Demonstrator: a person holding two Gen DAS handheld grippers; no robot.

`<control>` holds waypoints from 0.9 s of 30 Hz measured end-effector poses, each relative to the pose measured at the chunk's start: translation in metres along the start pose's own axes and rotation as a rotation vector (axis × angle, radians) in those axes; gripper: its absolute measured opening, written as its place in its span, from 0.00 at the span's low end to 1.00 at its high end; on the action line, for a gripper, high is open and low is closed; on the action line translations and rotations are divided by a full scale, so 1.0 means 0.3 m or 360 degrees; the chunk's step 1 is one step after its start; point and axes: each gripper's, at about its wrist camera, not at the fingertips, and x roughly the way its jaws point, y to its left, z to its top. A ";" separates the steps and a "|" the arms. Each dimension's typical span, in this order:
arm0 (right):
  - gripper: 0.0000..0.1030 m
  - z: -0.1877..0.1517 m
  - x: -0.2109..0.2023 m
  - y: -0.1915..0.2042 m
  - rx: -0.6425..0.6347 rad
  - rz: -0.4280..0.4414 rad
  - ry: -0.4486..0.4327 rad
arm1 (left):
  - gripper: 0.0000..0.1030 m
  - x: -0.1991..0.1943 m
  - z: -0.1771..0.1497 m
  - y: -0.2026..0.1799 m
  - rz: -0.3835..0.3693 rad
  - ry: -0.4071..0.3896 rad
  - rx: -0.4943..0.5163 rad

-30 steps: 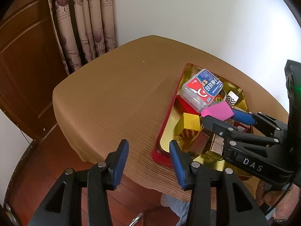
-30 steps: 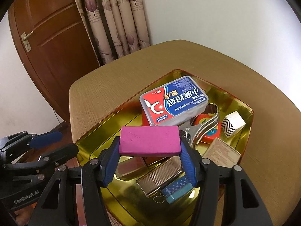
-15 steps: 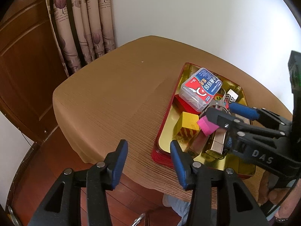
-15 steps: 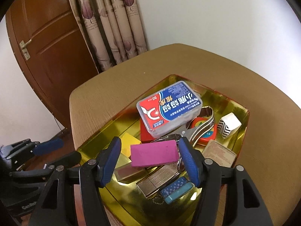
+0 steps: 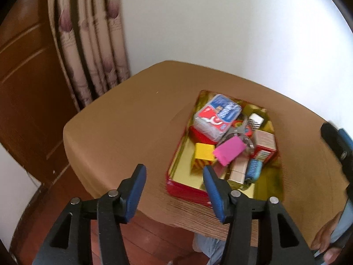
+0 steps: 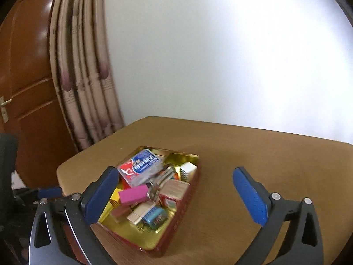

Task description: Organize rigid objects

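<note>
the pink block (image 6: 133,196) lay in the red-sided, gold-lined tin tray (image 6: 189,195), tilted, propped on the pile rather than flat on the floor of the tray, with a yellow block (image 5: 204,151) just to its left and a metal clip (image 6: 160,182) touching its right end. it looked like a stiff, light slab with smooth, flat faces, so it would probably take a firm pinch across its two long sides without giving; being propped up, it might slide off the pile if nudged at one end. behind it sat a clear plastic box with a red and blue label (image 6: 141,165), and further right a small black-and-white striped box (image 6: 187,170) and a tan-topped carton (image 6: 174,190); nearer lay a silver lighter-like case (image 6: 138,215) and a small blue packet (image 6: 155,217). these all seemed rigid and light, though the clear box might be slippery. the tray stood on a tan table (image 6: 253,154), toward its left, near side in the right wrist view. the right gripper (image 6: 178,196) was opening, its blue pads standing very wide with nothing pressed between them, the tray seen past the left pad. the left gripper (image 5: 174,190) was opening too, at a middling width and empty, hovering off the near edge of the table. a curtain (image 6: 83,77) and a wooden door (image 6: 26,66) stood at the far left.
</note>
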 end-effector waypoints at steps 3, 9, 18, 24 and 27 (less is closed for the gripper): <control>1.00 -0.040 -0.016 0.019 -0.0052 -0.0041 0.0033 | 0.53 -0.052 -0.007 -0.019 0.0014 -0.0093 0.0055; 1.00 -0.068 -0.057 0.040 -0.0044 -0.0011 0.0083 | 0.53 -0.138 -0.008 -0.040 -0.0013 -0.0187 0.0126; 1.00 -0.063 -0.114 0.058 -0.0004 -0.0188 0.0015 | 0.53 -0.199 -0.037 -0.023 0.0042 -0.0302 0.0204; 1.00 -0.055 -0.168 0.104 -0.0060 -0.0246 -0.0051 | 0.53 -0.184 -0.039 0.001 -0.0089 -0.0221 0.0150; 1.00 -0.053 -0.185 0.125 -0.0082 -0.0267 -0.0069 | 0.53 -0.180 -0.040 0.012 -0.0140 -0.0192 0.0108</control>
